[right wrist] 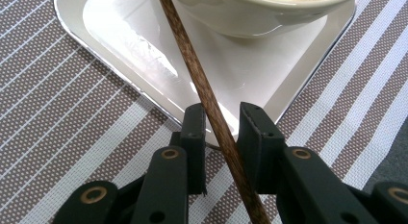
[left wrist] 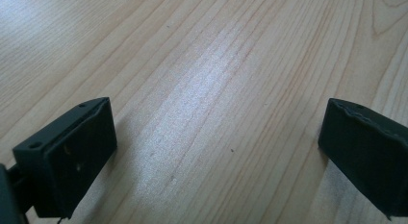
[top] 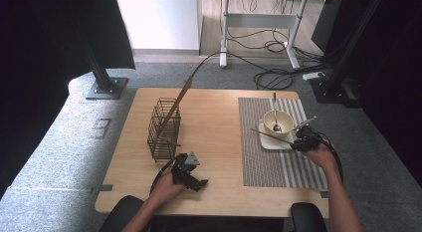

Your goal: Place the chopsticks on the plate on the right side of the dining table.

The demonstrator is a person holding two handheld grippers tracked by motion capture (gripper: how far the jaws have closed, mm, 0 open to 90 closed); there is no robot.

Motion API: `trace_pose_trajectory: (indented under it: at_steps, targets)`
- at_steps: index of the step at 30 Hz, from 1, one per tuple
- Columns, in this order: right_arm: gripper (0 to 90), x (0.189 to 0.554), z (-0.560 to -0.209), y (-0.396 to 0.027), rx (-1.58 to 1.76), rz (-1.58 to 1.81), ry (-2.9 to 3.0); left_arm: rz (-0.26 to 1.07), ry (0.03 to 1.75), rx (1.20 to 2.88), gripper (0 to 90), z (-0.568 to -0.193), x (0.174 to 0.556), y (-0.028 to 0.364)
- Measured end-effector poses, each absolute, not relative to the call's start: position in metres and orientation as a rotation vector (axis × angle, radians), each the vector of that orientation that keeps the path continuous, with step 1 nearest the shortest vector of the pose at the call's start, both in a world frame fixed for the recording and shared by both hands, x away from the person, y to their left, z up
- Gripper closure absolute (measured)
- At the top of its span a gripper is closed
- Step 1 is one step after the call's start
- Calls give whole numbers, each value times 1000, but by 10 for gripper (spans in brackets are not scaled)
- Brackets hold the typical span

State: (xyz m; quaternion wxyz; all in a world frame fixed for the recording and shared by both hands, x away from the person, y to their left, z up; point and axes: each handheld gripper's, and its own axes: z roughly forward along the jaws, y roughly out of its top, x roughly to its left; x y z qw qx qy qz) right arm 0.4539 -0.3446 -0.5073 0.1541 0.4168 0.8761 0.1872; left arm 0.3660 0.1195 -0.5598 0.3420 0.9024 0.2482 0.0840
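On woven striped mat (right wrist: 57, 137), right gripper (right wrist: 220, 125) pinches wooden chopstick (right wrist: 202, 89); left gripper (left wrist: 216, 152) gapes wide.

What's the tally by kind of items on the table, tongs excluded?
Wire basket: 1
Chopsticks: 2, one standing in the basket, one between the right tongs' jaws
Bowl: 1
Spoon: 1
Square plate: 1
Striped placemat: 1
Total: 7
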Motion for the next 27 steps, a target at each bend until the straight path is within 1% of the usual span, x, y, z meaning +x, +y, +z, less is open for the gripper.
trace_pose_trajectory:
  at_steps: [4, 10, 11, 12, 13, 18, 21, 24, 27]
  targets:
    - [693, 454, -508, -345, 1201, 543, 2500, 218, 645, 2347, 0, -560, 366, 120]
    - [620, 453, -507, -346, 1201, 559, 2476, 218, 646, 2346, 0, -560, 366, 119]
    - [580, 451, -505, -346, 1201, 573, 2465, 218, 646, 2346, 0, -560, 366, 119]
    - [580, 451, -505, -346, 1201, 573, 2465, 218, 646, 2347, 0, -560, 366, 119]
    - [557, 451, -504, -346, 1203, 578, 2462, 218, 646, 2346, 0, -560, 366, 119]
    - [348, 442, -500, -343, 1201, 628, 2469, 218, 646, 2346, 0, -560, 366, 119]
    - [270, 436, -499, -342, 1210, 662, 2461, 218, 646, 2346, 0, -560, 366, 119]
    - [146, 426, -499, -339, 1224, 716, 2409, 218, 646, 2346, 0, -560, 366, 119]
    - [115, 419, -500, -336, 1238, 794, 2359, 219, 645, 2348, 0, -560, 366, 119]
